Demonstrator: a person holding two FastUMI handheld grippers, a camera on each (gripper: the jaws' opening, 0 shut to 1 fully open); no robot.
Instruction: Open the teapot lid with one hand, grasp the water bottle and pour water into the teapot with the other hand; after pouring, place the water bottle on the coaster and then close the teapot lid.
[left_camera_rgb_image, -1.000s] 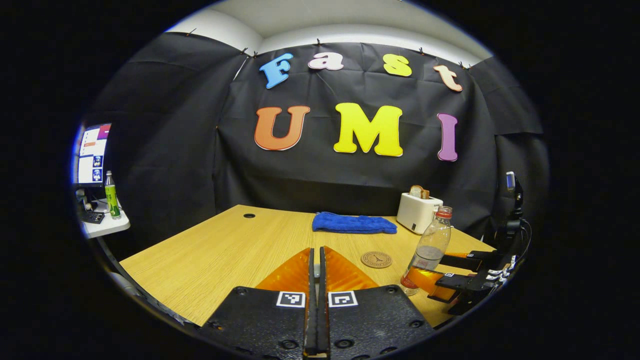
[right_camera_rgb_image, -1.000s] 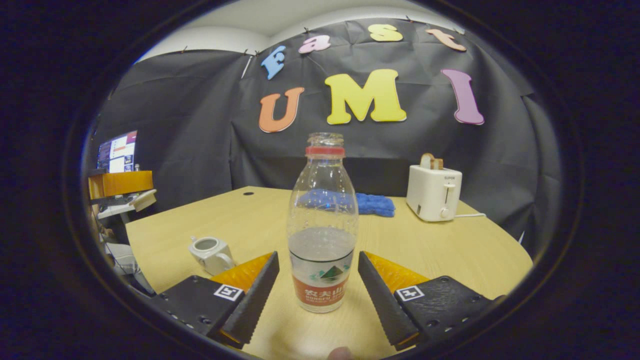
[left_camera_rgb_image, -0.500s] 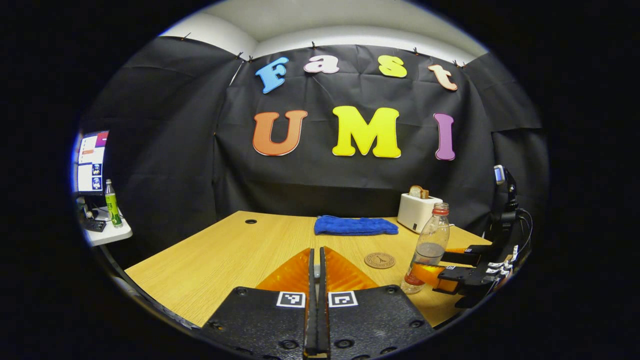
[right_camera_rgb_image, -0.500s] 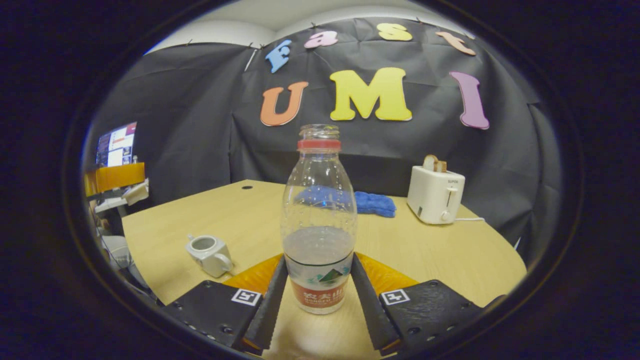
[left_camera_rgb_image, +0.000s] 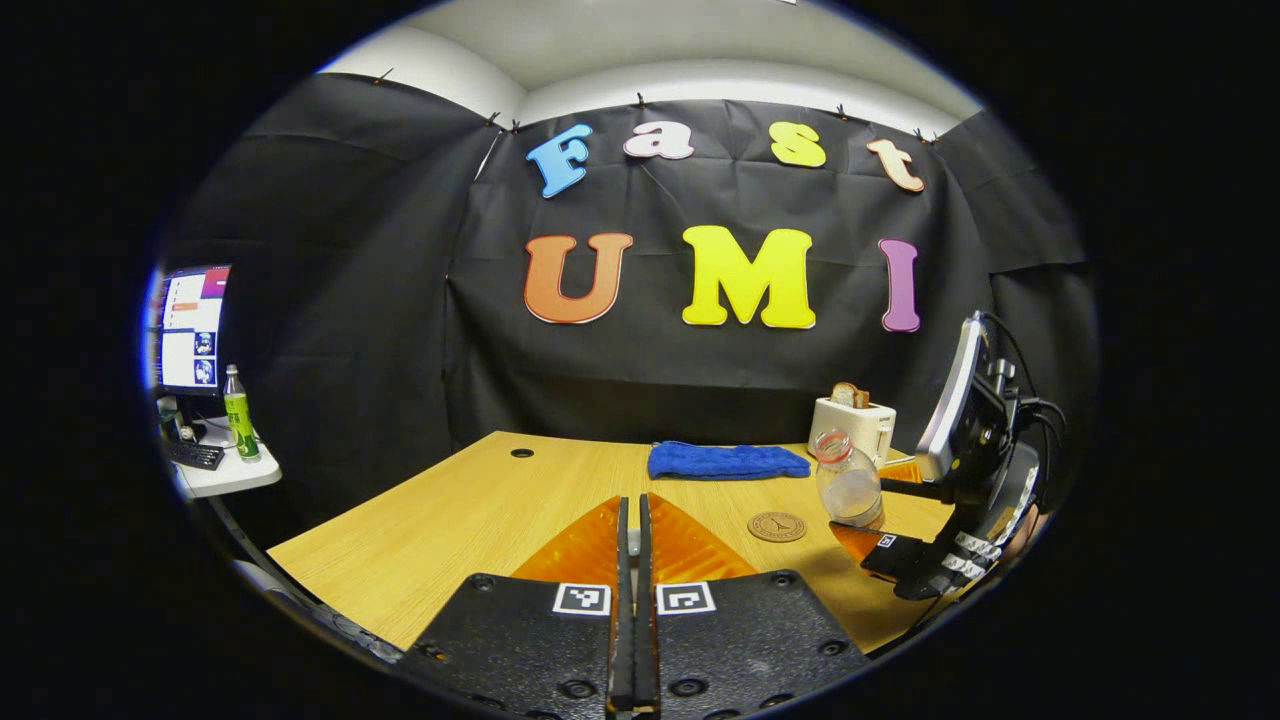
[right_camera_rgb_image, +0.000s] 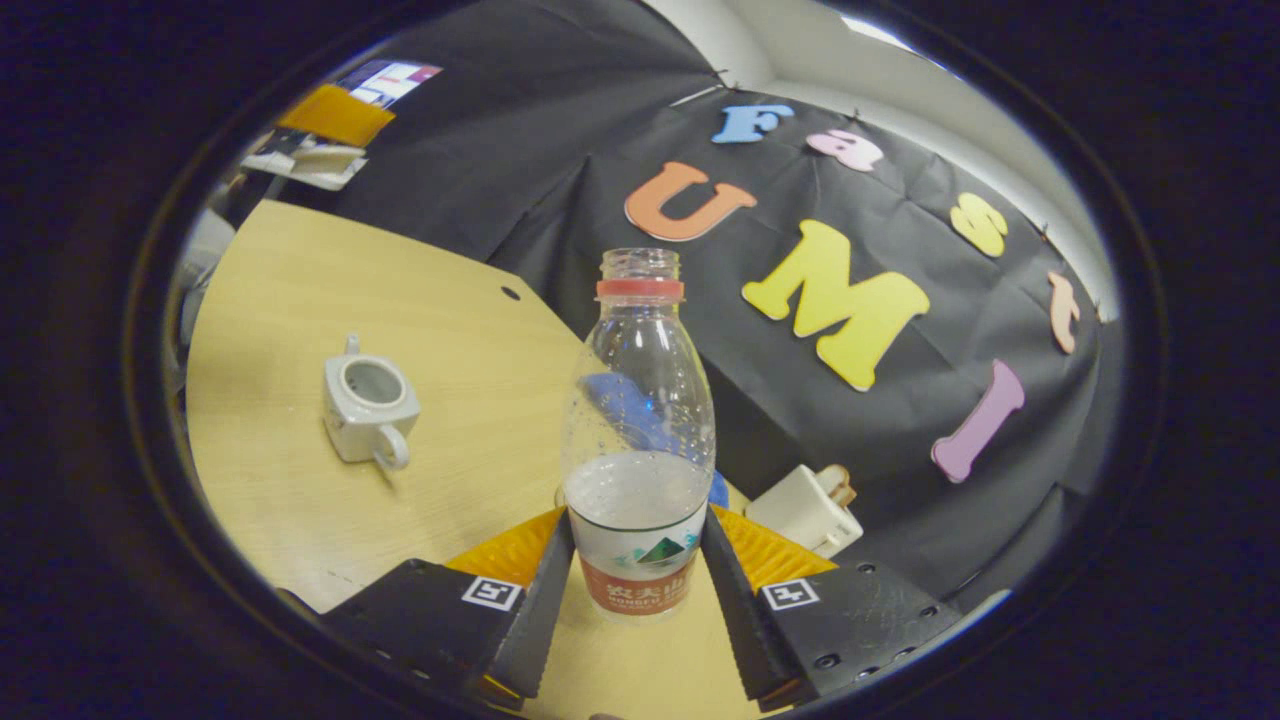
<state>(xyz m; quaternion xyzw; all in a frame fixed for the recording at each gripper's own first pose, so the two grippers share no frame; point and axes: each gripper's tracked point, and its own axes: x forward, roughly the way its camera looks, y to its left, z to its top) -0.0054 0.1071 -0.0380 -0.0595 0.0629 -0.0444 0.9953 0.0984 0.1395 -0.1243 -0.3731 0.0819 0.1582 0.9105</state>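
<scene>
The right gripper (right_camera_rgb_image: 635, 610) clamps both fingers on the water bottle (right_camera_rgb_image: 638, 440), lifted and tilted toward the lidless teapot (right_camera_rgb_image: 367, 399) on the table (right_camera_rgb_image: 290, 300). The left gripper (left_camera_rgb_image: 631, 600) is closed, nearer than the coaster (left_camera_rgb_image: 777, 526).

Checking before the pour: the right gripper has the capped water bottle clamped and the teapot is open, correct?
Not capped. The right gripper view shows the water bottle open at the neck, clamped in the right gripper, and the teapot open.
</scene>
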